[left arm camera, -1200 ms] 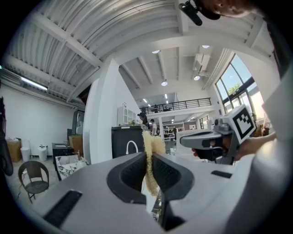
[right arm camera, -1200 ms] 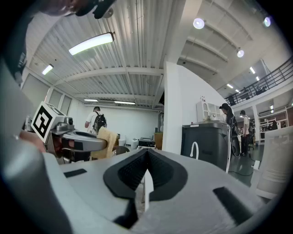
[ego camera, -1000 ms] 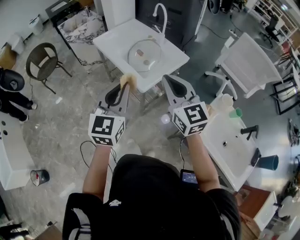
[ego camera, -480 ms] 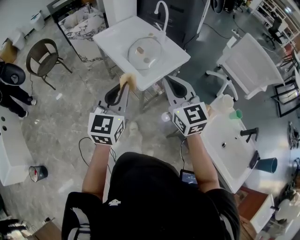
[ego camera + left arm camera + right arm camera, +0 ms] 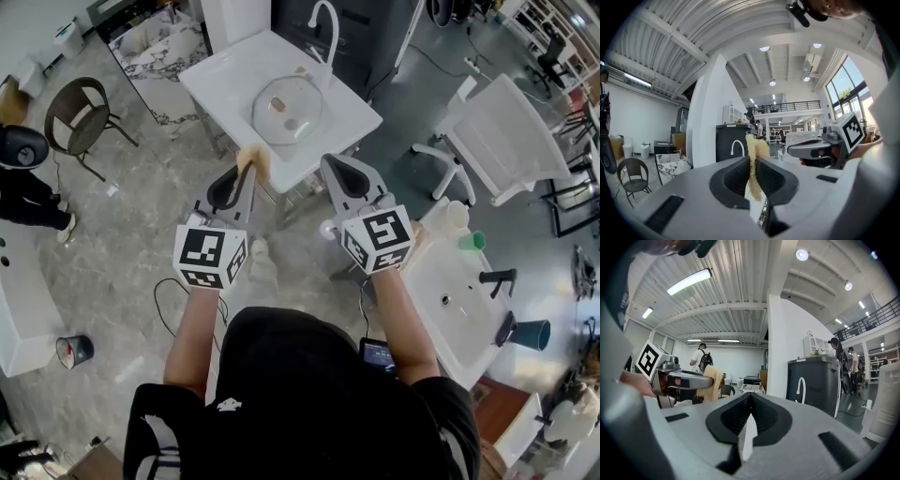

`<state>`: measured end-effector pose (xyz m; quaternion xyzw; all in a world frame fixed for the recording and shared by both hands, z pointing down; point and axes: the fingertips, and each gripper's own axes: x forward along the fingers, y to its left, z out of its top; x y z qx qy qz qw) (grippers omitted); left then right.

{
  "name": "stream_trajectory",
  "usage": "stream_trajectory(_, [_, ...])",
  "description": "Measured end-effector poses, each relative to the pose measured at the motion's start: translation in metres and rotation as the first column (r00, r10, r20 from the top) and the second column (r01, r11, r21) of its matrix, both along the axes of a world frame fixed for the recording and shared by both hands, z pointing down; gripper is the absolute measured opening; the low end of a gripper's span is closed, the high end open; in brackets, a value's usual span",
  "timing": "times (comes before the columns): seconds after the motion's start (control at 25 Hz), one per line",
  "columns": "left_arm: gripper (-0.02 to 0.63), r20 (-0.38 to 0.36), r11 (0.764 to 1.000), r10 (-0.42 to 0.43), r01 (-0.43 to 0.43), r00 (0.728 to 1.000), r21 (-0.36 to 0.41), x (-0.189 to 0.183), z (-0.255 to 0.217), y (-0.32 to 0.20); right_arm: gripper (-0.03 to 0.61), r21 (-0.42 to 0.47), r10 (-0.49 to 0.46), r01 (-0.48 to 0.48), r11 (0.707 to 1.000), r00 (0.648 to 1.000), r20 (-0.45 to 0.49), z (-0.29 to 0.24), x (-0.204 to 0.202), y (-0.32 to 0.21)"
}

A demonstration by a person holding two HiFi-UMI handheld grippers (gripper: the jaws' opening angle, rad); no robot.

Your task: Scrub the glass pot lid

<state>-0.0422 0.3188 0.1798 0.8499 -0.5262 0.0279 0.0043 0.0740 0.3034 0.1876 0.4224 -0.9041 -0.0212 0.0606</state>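
The glass pot lid lies flat on a small white sink table ahead of me, below a white faucet. My left gripper is shut on a yellow sponge, which sticks up between the jaws. It hovers short of the table's near edge. My right gripper is beside it, shut with nothing between its pads. Both point level toward the table. The right gripper view shows the sponge at its left.
A white chair stands to the right, with a second white sink counter near my right arm. To the left is a brown round chair. A small bucket and cables lie on the floor.
Both grippers have shifted slightly forward and left toward the table, and the whole scene has slid a little in view as the person stepped closer. The grips are unchanged.
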Motion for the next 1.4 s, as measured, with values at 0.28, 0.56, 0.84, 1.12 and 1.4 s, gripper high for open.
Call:
stream_trajectory(0.28, [0.023, -0.004, 1.0, -0.007, 0.007, 1.0, -0.007, -0.015, 0.003, -0.057, -0.003, 0.001, -0.013, 0.014, 1.0, 1.0, -0.01, 0.001, -0.017, -0.055])
stream_trajectory(0.56, [0.023, -0.017, 1.0, 0.016, -0.016, 1.0, 0.0, -0.021, -0.013, -0.119, -0.003, -0.001, 0.0, 0.0, 1.0, 1.0, -0.012, -0.009, -0.027, -0.114])
stream_trajectory(0.84, [0.023, -0.031, 0.999, 0.049, -0.05, 0.998, -0.011, -0.035, -0.017, -0.176, -0.003, -0.01, 0.017, -0.018, 1.0, 0.999, -0.033, -0.015, -0.046, -0.172])
stream_trajectory(1.12, [0.023, -0.048, 0.996, 0.081, -0.083, 0.996, -0.043, -0.058, -0.006, -0.236, -0.003, -0.04, 0.054, -0.056, 0.998, 0.997, -0.06, -0.004, -0.065, -0.226])
stream_trajectory(1.4, [0.023, -0.061, 0.991, 0.107, -0.111, 0.992, -0.07, -0.081, 0.005, -0.282, -0.003, -0.057, 0.094, -0.1, 0.993, 0.991, -0.096, 0.009, -0.079, -0.27])
